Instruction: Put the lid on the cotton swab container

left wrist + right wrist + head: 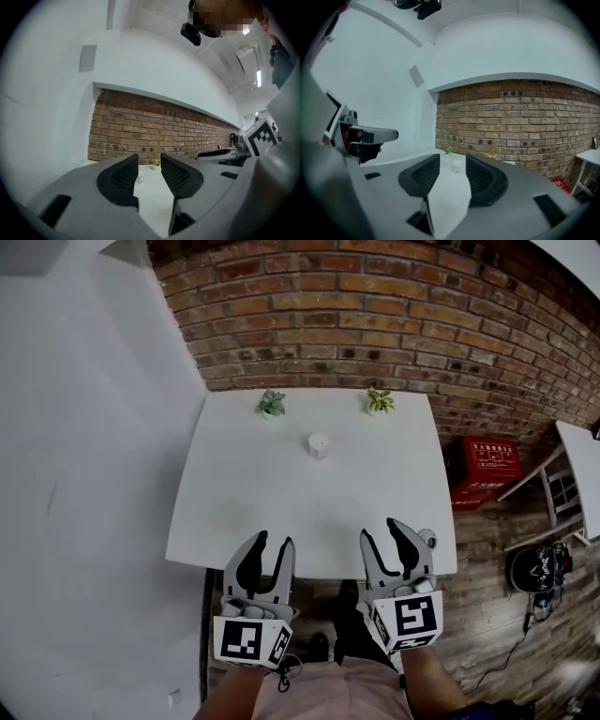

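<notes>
Left tongs, right tongs gape empty; distant cotton swab container, contents indiscernible.

cotton swab container far ahead of right gripper: too small to tell lid on or off. small white round thing just right of that gripper, partly hidden behind its jaw; identity unclear. forearms cut off at bottom edge.
</notes>
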A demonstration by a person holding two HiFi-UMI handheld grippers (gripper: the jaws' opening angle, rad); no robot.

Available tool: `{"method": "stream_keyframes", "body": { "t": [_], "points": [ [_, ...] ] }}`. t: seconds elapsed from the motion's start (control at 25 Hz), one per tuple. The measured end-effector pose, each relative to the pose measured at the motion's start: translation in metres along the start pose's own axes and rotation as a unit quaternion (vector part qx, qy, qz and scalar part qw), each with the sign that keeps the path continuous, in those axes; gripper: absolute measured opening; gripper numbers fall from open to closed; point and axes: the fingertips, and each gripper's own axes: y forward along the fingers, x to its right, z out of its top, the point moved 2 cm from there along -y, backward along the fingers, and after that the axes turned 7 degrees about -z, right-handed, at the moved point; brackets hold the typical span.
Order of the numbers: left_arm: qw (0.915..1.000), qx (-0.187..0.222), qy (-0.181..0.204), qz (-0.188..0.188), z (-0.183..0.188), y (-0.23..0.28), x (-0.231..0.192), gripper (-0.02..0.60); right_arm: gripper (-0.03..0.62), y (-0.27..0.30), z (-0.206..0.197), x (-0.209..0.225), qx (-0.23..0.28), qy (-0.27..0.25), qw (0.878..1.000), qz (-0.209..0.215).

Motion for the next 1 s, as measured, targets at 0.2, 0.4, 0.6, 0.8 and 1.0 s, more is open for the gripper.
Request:
{"method": "stream_keyframes", "body": {
  "t": [0.2, 0.4, 0.6, 0.8, 1.0],
  "points": [
    [0.9996, -0.015, 0.019, 0.016, 0.002, 0.063, -0.011, 0.152, 0.178, 0.058, -0.008, 0.039, -0.006, 0.023, 1.0, 0.017],
    [0.9988, -0.007, 0.029, 0.039, 0.02, 0.11, -0.019, 0.155, 0.178, 0.105, 0.01, 0.064, 0.008, 0.027, 0.999, 0.045],
    [0.9975, 0.014, 0.041, 0.055, 0.046, 0.14, -0.024, 0.16, 0.178, 0.136, 0.037, 0.082, 0.034, 0.025, 0.997, 0.062],
    [0.9969, 0.018, 0.037, 0.067, 0.049, 0.156, -0.037, 0.16, 0.178, 0.156, 0.046, 0.086, 0.043, 0.013, 0.996, 0.075],
    [0.997, 0.011, 0.022, 0.073, 0.039, 0.166, -0.057, 0.16, 0.178, 0.175, 0.036, 0.081, 0.024, 0.012, 0.997, 0.079]
  ]
}}
